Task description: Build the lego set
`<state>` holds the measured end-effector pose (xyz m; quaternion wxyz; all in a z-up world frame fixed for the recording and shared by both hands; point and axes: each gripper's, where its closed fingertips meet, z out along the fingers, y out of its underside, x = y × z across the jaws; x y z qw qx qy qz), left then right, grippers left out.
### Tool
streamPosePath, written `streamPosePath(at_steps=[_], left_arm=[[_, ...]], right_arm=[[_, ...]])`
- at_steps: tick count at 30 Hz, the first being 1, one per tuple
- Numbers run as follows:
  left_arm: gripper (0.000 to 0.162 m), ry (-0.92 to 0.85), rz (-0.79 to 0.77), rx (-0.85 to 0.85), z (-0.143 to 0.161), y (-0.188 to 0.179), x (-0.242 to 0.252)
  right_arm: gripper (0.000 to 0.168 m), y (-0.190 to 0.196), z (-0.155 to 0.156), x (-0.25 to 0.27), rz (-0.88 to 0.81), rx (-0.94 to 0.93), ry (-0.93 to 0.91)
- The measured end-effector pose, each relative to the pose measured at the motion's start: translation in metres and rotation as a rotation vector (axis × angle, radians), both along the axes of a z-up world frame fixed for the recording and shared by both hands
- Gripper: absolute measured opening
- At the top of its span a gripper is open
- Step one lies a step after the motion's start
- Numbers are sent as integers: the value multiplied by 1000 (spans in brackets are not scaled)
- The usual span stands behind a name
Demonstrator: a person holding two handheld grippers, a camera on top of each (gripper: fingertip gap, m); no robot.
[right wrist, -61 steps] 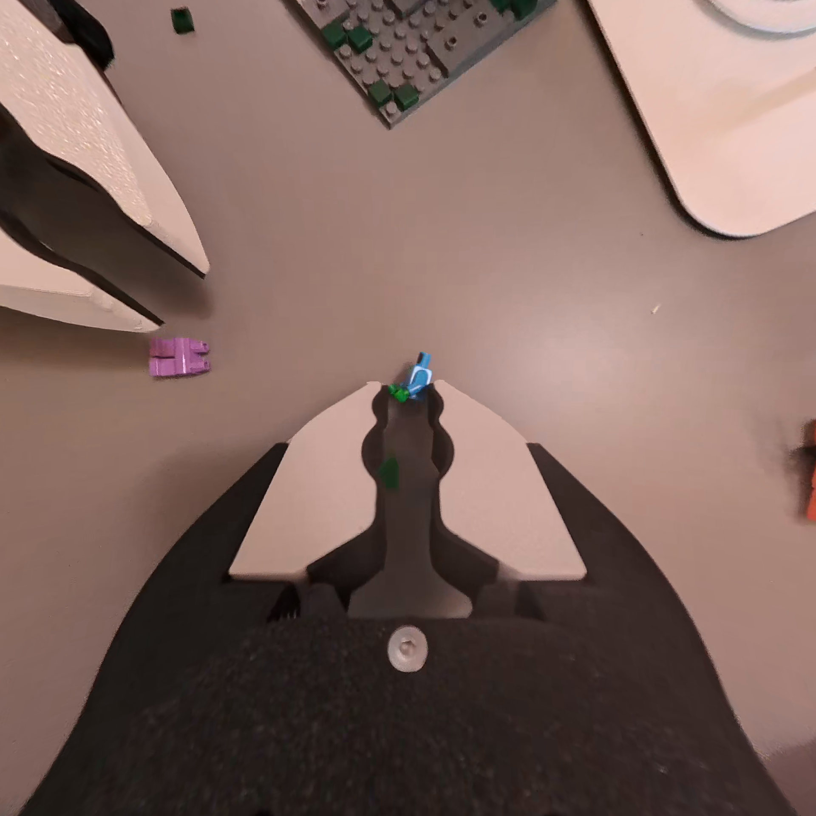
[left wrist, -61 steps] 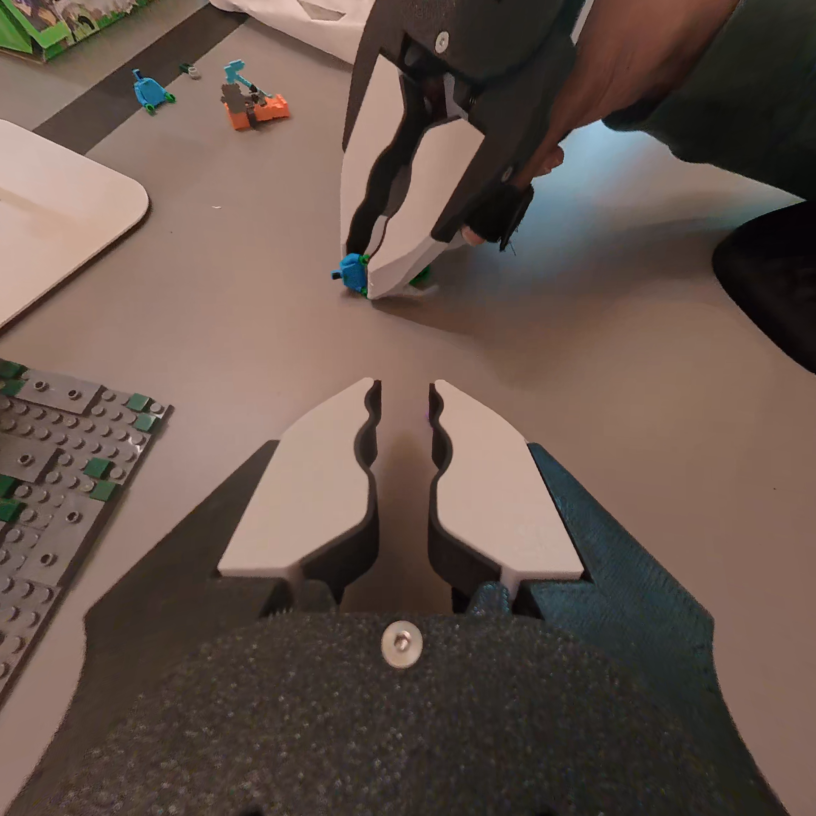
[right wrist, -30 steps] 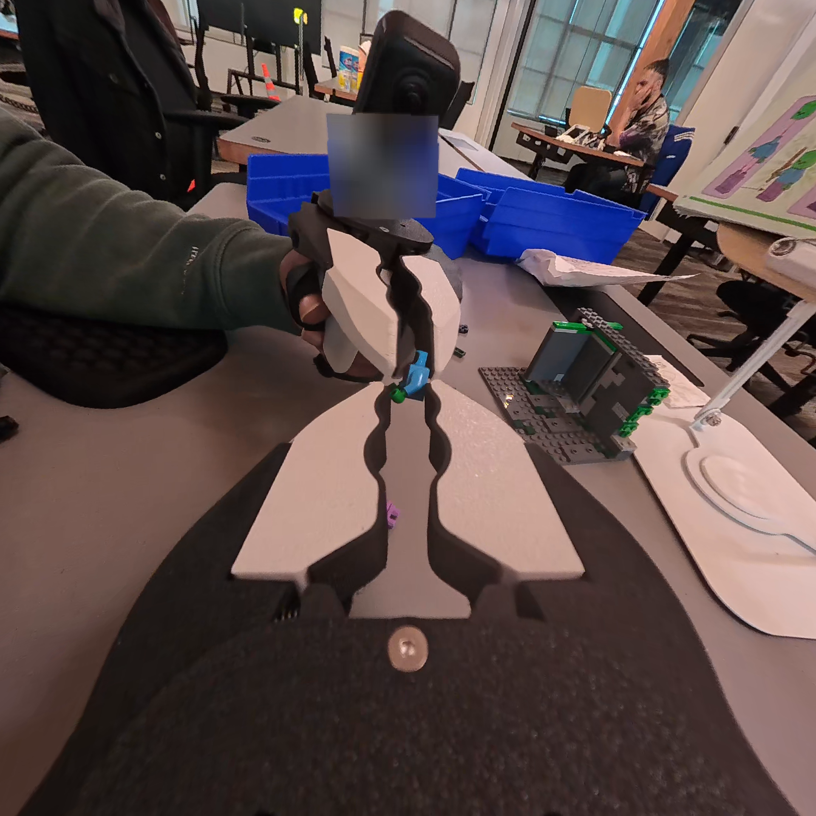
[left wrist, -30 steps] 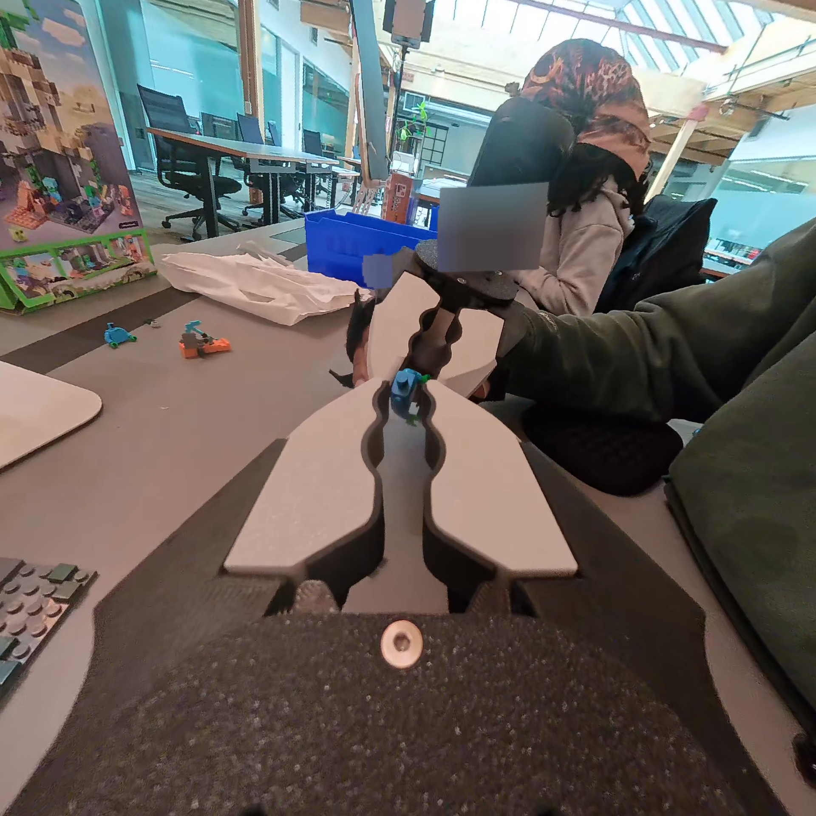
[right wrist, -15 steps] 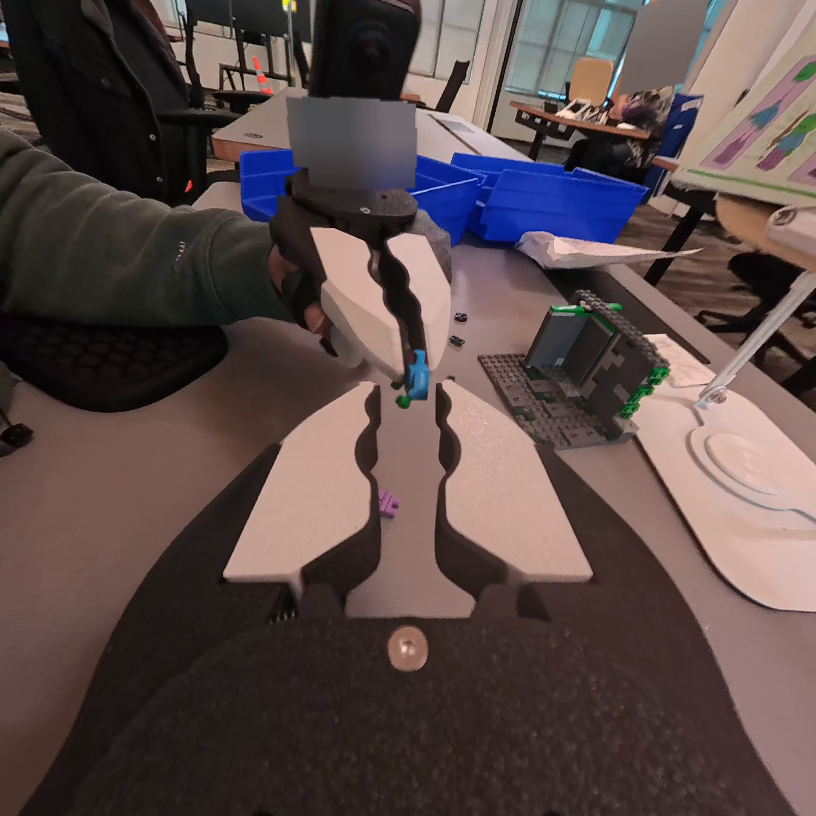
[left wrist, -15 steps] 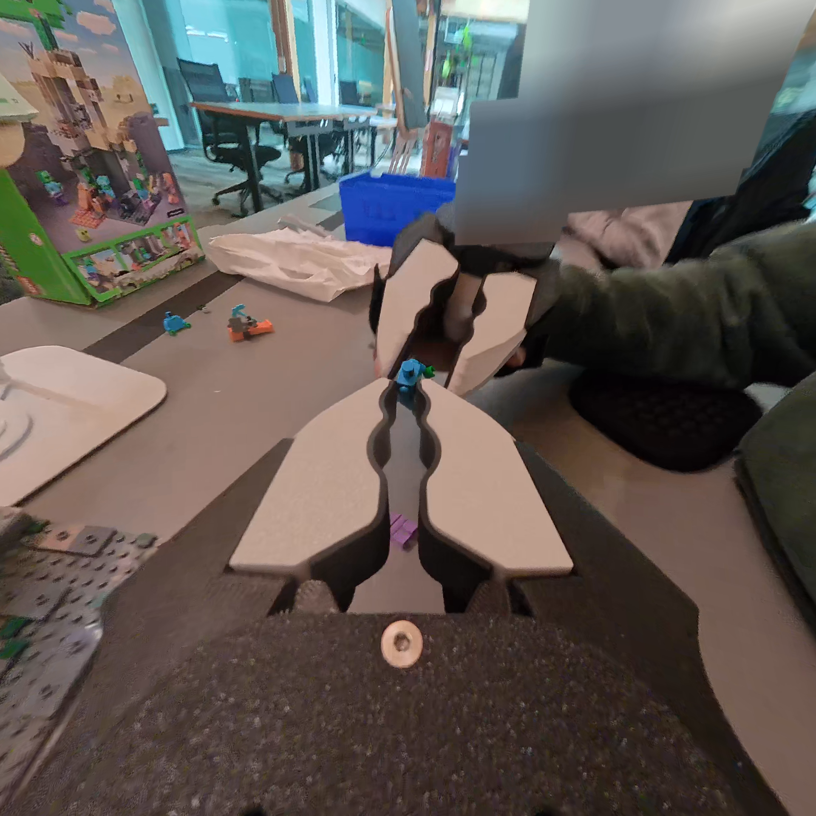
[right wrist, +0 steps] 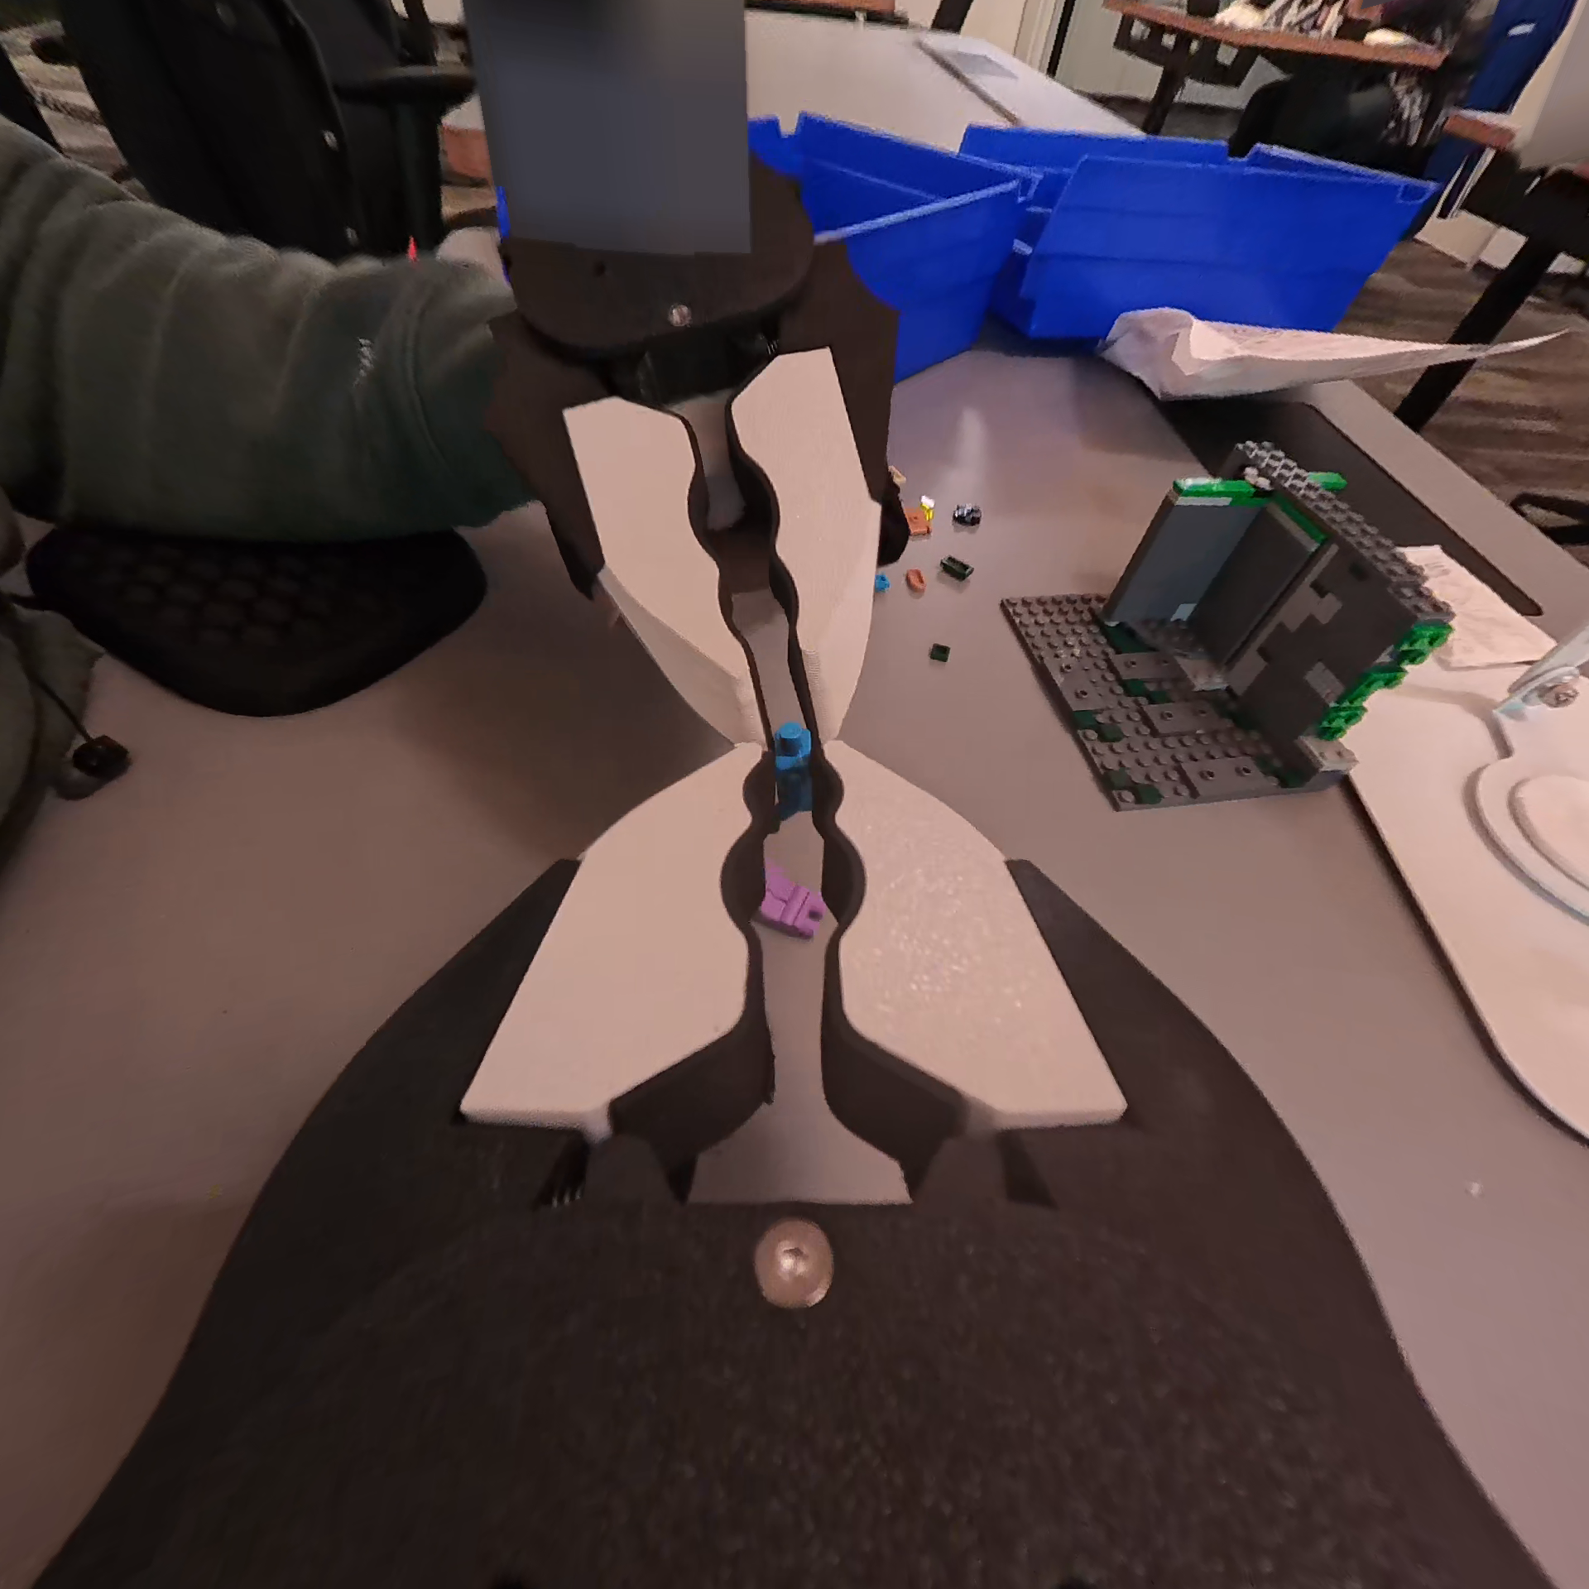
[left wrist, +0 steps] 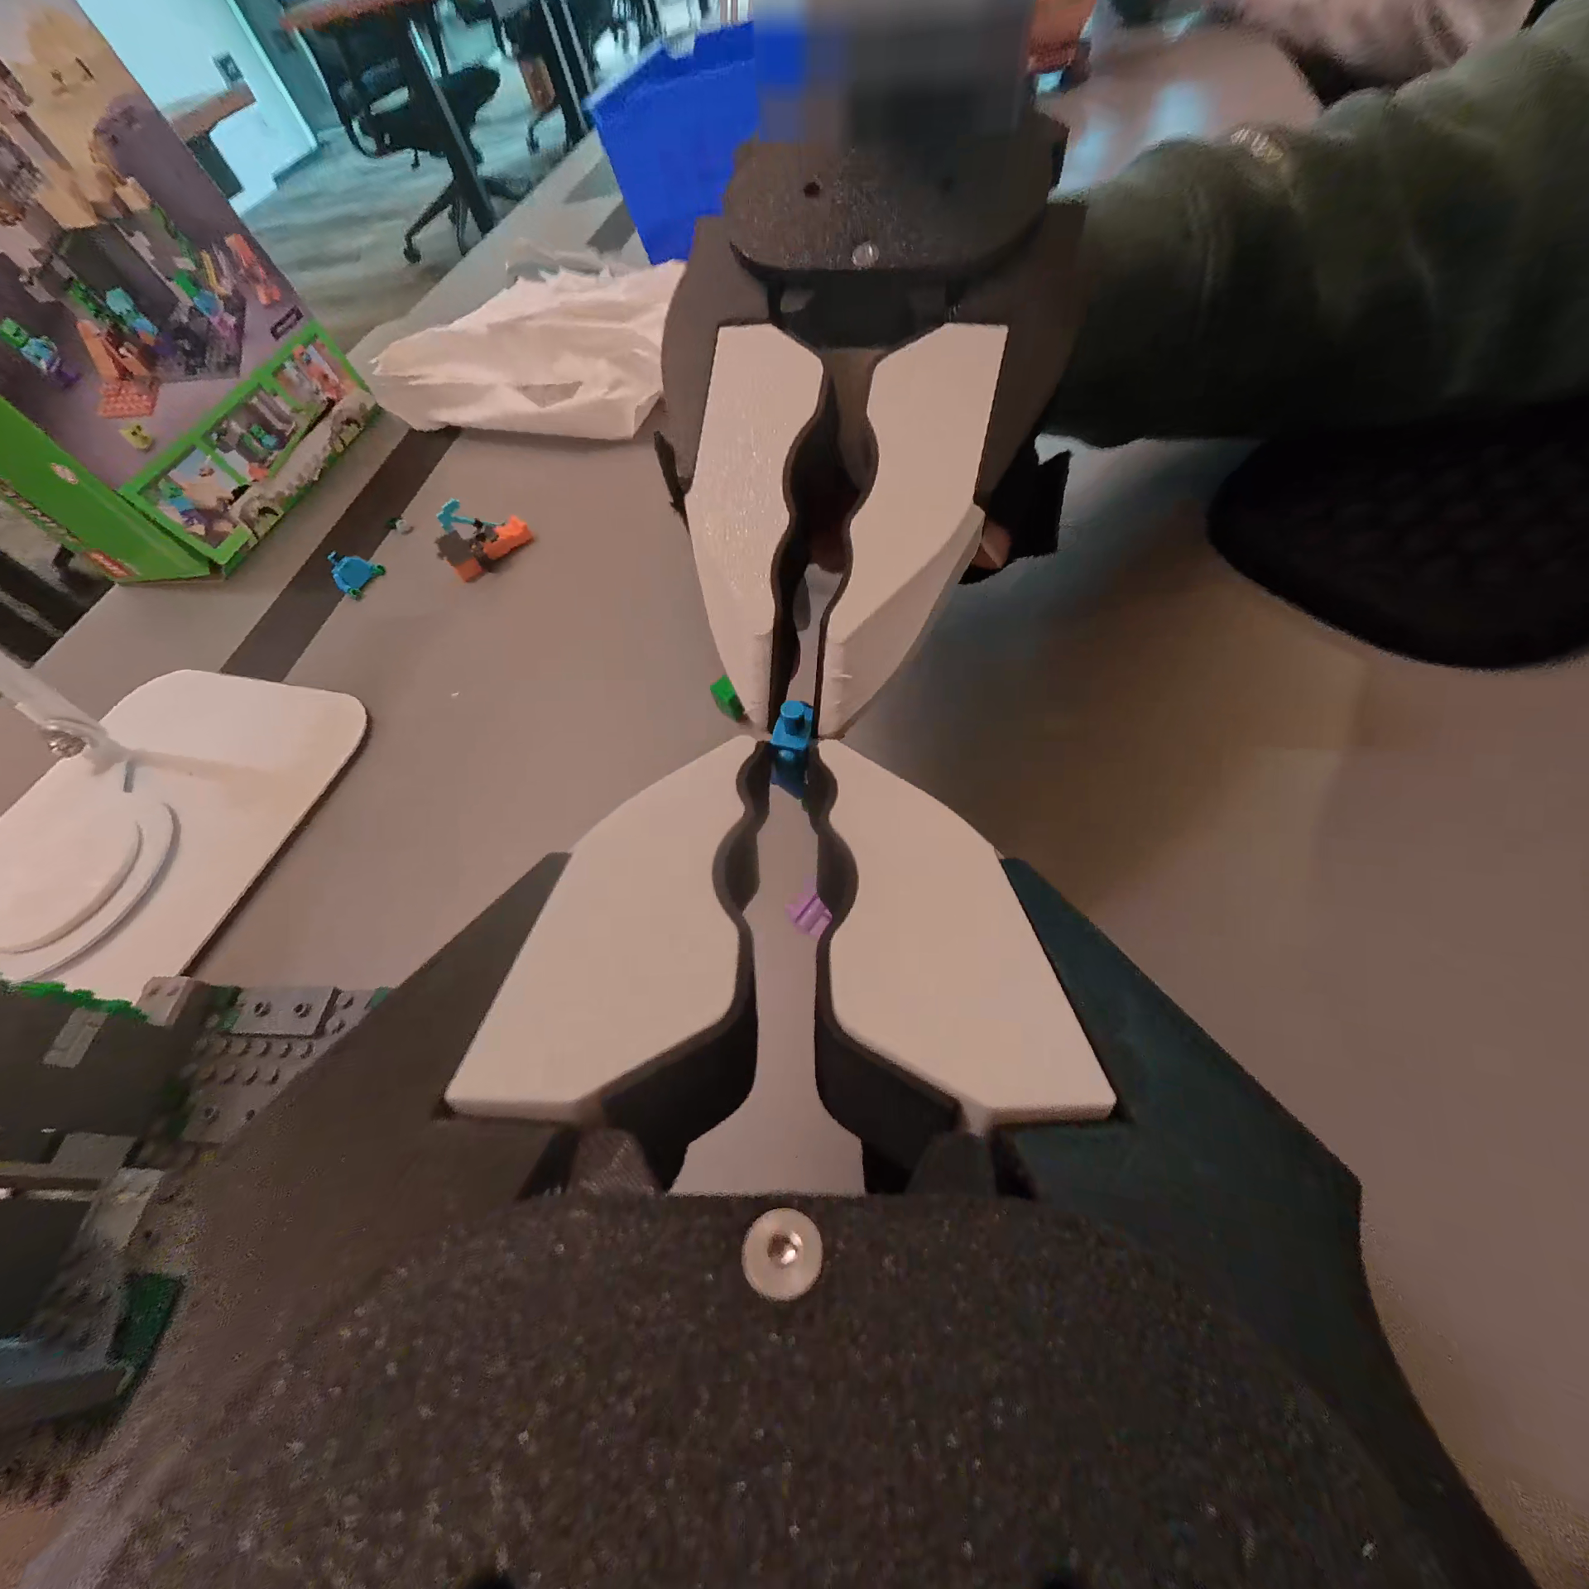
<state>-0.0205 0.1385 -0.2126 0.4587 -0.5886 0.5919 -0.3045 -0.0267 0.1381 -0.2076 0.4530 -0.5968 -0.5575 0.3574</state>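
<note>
left tongs point(left wrist: 784, 761): narrow, pinching blue piece point(left wrist: 789, 746)
right tongs point(right wrist: 789, 778): narrow, same piece
risk: uneven squeeze, piece pops out, falls to tabletop point(left wrist: 1204, 860)

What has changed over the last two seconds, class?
The right gripper lifted the blue piece off the table, passed it to the left gripper, then closed on it again; both now pinch it. The purple piece and grey build stayed put.

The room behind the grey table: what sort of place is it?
Probably a shared open-plan office or workshop: black swivel office chairs at other long desks, stacked blue plastic storage bins, and another person seated at a far wooden table.
</note>
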Motion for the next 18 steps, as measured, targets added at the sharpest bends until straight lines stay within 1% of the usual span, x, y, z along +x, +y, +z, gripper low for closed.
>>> streamPosePath(at_steps=[2, 5, 9, 14, 18], left_arm=[[13, -91, -27, -40, 9, -2, -1], [20, -223, -56, -106, 26, -4, -3], [18, -418, -60, -182, 52, -4, 1], [16, -591, -63, -245, 77, -6, 3], [15, -642, -55, -255, 86, -5, 1]], right_arm=[[7, 0, 10, 1, 4, -19, 75], [7, 1, 37, 7, 20, -97, 273], [7, -1, 71, 12, 51, -175, 508], [7, -2, 82, 9, 52, -199, 602], [7, -3, 88, 8, 46, -197, 645]])
